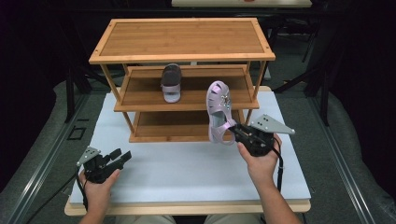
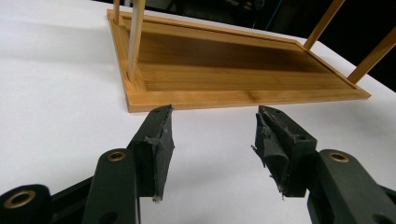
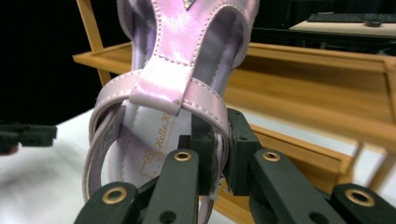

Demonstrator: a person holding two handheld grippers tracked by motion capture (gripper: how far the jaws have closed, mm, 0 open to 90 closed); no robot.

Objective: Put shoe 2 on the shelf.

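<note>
Clamped between the jaws of the right gripper (image 3: 219, 154) by its heel strap: one pink sandal (image 1: 218, 112), held off the table, toe up, in front of the rack's (image 1: 182, 56) middle and bottom shelves. Second sandal (image 1: 171, 83), one only, stood on the middle shelf, well apart from the first. Rested low over the white table (image 1: 187, 168) at the near left: left gripper (image 2: 212, 140), jaws apart, holding nothing, pointed at the bottom shelf (image 2: 233, 65). Counted: two sandals, one three-shelf wooden rack, two grippers.
</note>
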